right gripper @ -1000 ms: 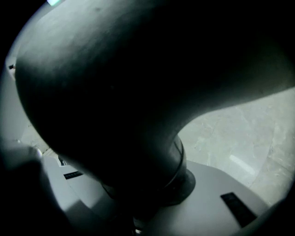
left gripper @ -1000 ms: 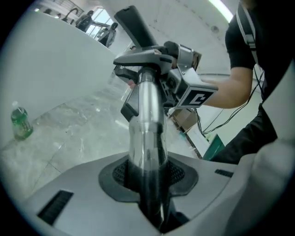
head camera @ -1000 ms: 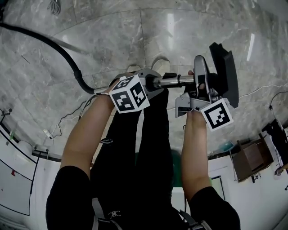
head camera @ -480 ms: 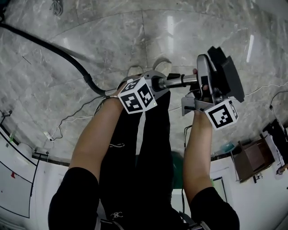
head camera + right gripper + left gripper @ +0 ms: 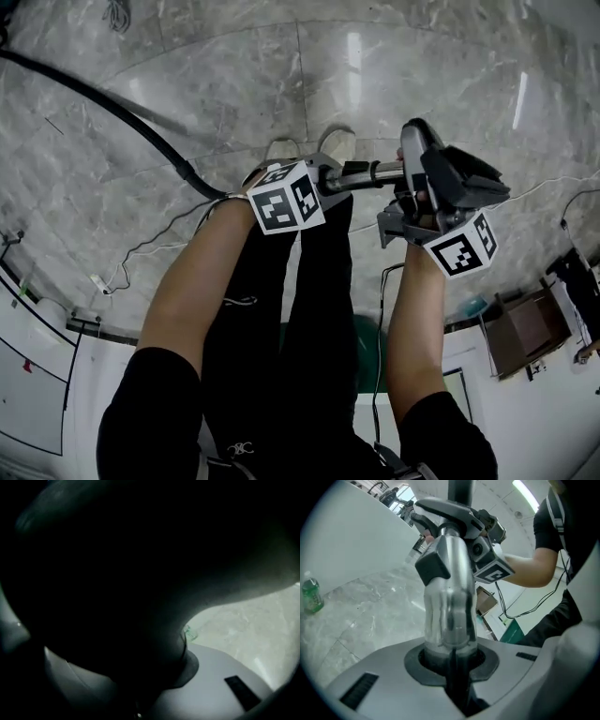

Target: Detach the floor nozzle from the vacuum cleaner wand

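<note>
Jaws of left gripper point(image 5: 450, 660) closing round wand point(image 5: 449, 597); right gripper point(image 5: 416, 195) clamps floor nozzle point(image 5: 461, 178). Hold wand steady, pull nozzle straight along its axis, avoid twisting

Chrome vacuum wand point(image 5: 361, 172), raised in the air and roughly level, running from nine o'clock to three o'clock across the head view. Black-and-grey floor nozzle point(image 5: 457, 180) at the three o'clock end, joined to it through a dark collar, not yet detached. Tilted, one broad dark face turned upward.
</note>
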A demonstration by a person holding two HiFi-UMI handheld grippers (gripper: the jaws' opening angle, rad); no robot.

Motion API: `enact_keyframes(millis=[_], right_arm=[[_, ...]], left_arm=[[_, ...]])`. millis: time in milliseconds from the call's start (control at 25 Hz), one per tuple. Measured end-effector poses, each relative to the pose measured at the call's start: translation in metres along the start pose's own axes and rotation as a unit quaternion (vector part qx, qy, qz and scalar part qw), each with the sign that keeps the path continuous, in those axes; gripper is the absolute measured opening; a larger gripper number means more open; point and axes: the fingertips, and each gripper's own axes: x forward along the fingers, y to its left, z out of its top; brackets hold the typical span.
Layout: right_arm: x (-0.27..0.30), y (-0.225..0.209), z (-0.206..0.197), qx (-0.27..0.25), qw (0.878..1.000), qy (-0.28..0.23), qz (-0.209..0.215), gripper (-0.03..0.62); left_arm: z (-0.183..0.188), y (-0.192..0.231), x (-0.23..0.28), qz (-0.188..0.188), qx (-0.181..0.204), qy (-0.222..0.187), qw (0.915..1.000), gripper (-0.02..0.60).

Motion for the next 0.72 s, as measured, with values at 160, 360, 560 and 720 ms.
enact_keyframes(millis=[160, 360, 560, 720], right_arm=[[0.004, -0.041, -0.006, 0.049, 0.991, 0.003, -0.126, 0.089], [-0.022, -0.094, -0.009, 0.146, 0.921, -0.009, -0.362, 0.092], [-0.010, -0.097, -0.002, 0.112, 0.933, 0.005, -0.342, 0.112], [0.010, -0.071, -0.006, 0.036, 0.985, 0.027, -0.166, 0.110]], left_arm=[[-0.009, 0.013, 0.007, 0.032, -0.014, 0.015, 0.9993, 0.067], [-0.011, 0.035, 0.021, 0.120, 0.030, 0.061, 0.9905, 0.058], [-0.011, 0.044, 0.030, 0.097, 0.014, 0.062, 0.9933, 0.048], [-0.022, 0.030, 0.020, -0.018, -0.006, 0.063, 0.9978, 0.048]])
